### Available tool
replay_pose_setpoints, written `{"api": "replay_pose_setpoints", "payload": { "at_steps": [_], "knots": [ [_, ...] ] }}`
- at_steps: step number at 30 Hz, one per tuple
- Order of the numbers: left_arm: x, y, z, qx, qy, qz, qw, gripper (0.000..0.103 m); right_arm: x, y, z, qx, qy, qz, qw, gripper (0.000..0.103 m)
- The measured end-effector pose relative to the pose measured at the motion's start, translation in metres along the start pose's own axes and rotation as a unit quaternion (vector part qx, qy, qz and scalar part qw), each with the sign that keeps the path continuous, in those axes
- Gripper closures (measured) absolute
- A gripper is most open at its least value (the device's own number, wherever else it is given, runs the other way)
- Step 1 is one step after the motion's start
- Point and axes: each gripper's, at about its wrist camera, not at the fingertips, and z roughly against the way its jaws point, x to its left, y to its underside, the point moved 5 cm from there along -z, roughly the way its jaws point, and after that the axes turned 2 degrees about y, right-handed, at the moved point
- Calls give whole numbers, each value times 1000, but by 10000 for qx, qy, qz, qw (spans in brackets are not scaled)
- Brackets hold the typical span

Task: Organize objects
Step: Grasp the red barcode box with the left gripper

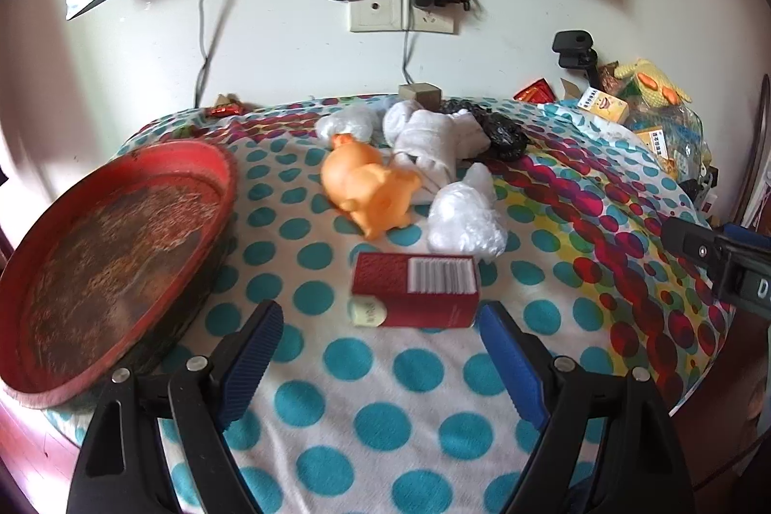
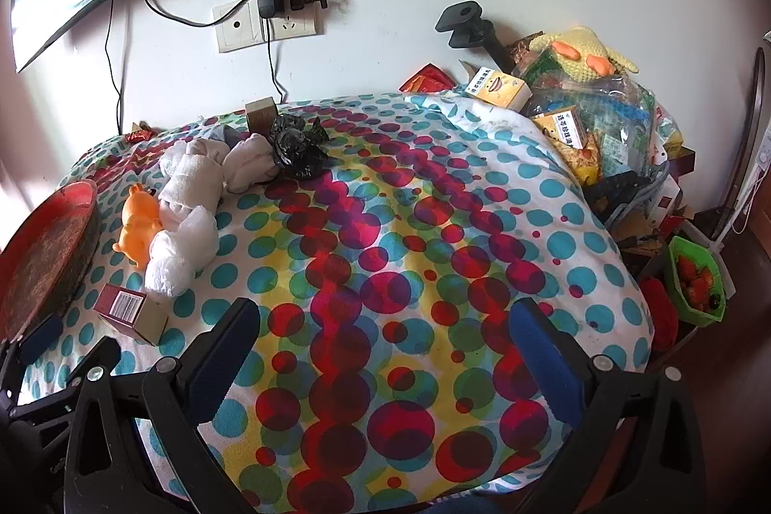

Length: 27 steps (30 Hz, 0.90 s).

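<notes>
Red box (image 1: 415, 290) lies on the dotted cloth (image 1: 385, 374) just beyond our left gripper (image 1: 380, 323), jaws wide and empty. Our right gripper (image 2: 385, 321) gapes empty too. Farther: orange toy (image 1: 366, 189), tray (image 1: 115, 268) left.

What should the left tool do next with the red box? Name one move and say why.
Probably ease the left tool forward and close on the red box. Its jaws are open, the box lies just ahead between them, untouched, and the red tray sits to the left.
</notes>
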Motion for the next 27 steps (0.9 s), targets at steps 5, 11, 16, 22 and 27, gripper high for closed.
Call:
{"api": "replay_pose_setpoints", "payload": {
  "at_steps": [5, 11, 16, 22, 27],
  "knots": [
    [-3, -11, -15, 157, -87, 26, 9998, 17, -2, 1, -1, 2, -1, -24, 10000, 0],
    [-4, -17, -24, 184, -105, 56, 9998, 17, -3, 1, -3, 17, -19, -66, 10000, 0],
    [-4, -16, -33, 307, -126, 47, 9994, 17, -3, 2, -3, 31, -70, -42, 10000, 0],
    [-2, -14, -44, 448, -227, 25, 9987, 17, 1, 2, 1, -11, -120, -15, 9999, 0],
    [0, -13, -49, 497, -200, 81, 9985, 17, 1, 3, 0, 38, -174, -51, 9998, 0]
  ]
}}
